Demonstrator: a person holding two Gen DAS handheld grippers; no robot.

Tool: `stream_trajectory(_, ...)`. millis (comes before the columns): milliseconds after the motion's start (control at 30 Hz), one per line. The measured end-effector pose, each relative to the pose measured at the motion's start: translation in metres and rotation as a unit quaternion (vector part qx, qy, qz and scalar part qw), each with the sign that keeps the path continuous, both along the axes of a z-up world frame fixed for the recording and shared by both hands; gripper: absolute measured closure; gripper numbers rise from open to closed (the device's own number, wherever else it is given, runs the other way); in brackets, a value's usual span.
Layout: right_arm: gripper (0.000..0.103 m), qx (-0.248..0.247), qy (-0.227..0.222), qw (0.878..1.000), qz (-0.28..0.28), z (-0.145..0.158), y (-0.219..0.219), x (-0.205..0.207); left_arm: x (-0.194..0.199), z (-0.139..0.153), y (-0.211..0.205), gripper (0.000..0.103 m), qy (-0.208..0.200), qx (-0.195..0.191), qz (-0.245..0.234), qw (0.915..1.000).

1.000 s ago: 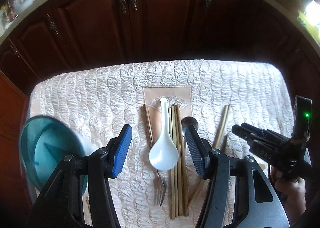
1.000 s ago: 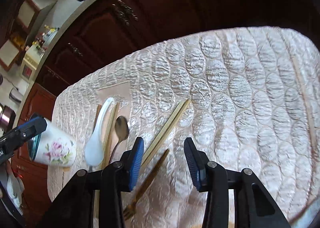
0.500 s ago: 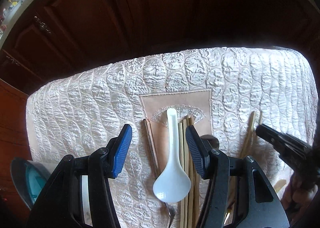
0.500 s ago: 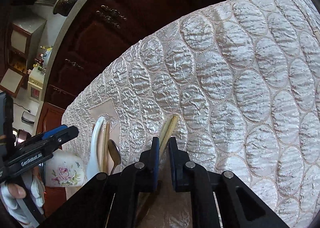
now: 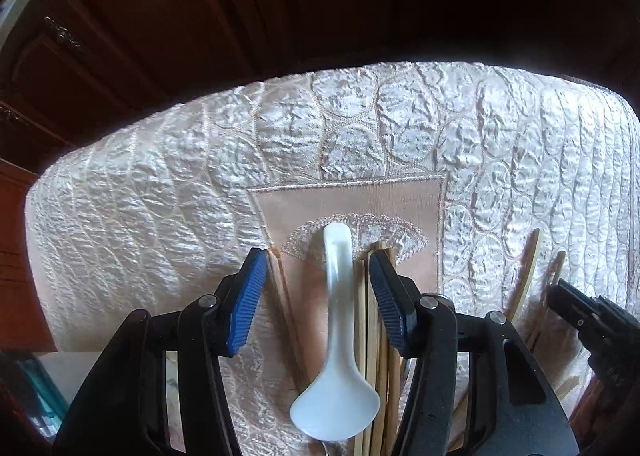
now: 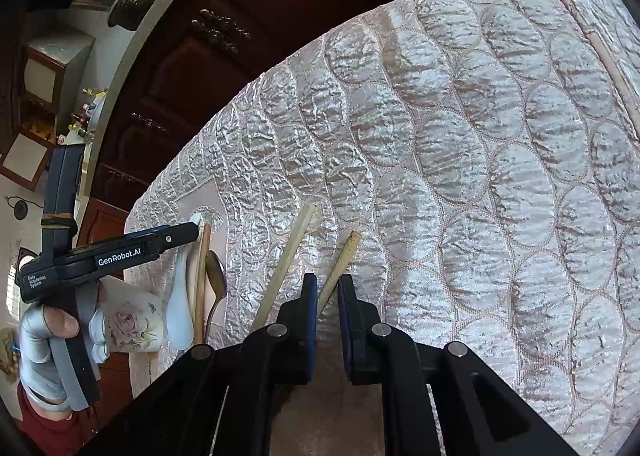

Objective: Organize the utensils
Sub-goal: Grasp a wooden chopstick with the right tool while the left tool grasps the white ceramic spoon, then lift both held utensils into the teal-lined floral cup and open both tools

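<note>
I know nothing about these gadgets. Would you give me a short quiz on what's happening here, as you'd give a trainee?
1. True or false: the left gripper has its jaws open, one on either side of the white spoon.
2. The right gripper is shut on: A) a knife, B) a gold-coloured handle, C) a plate.
3. In the right wrist view, what lies on the quilted cloth just left of that handle?

Key: 1 true. 2 B. 3 a pale chopstick.
</note>
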State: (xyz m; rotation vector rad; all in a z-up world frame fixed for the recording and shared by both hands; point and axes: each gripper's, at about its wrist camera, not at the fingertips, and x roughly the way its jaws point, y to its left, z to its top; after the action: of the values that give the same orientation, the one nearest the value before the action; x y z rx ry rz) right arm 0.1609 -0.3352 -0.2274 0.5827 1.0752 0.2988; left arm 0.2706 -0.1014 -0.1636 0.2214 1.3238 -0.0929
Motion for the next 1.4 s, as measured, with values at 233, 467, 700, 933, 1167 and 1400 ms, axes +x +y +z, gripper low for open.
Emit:
stream_trajectory(233, 0.093, -0.003, -0.019, 1.000, 0.010, 0.009, 0.009, 0.003, 0.009, -0.003, 0.006, 0.091, -0.013, -0.017, 0.006, 0.9998)
stream_trajectory(467, 0.095, -0.015, -0.070, 0.997, 0.028, 0.056, 0.018, -0.015, -0.031, 0.051, 0.038, 0.091, -0.062, -0.090, 0.008, 0.9939)
stream_trajectory(700, 0.096, -0.042, -0.118, 0.991, 0.054, 0.105, 0.042, -0.037, -0.089, 0.102, 0.062, 0.091, -0.103, -0.135, 0.006, 0.9855)
stream_trajectory(933, 0.098, -0.062, -0.163, 0.982, 0.078, 0.158, 0.077, -0.050, -0.135, 0.156, 0.097, 0.091, -0.143, -0.167, 0.012, 0.9755)
stream_trajectory(1167, 0.098, -0.064, -0.214, 0.968, 0.112, 0.213, 0.122, -0.049, -0.170, 0.215, 0.142, 0.091, -0.191, -0.181, 0.033, 0.9642)
stream_trajectory(1400, 0.098, -0.055, -0.262, 0.953, 0.145, 0.263, 0.167, -0.043, -0.185, 0.240, 0.187, 0.091, -0.225, -0.167, 0.072, 0.9572)
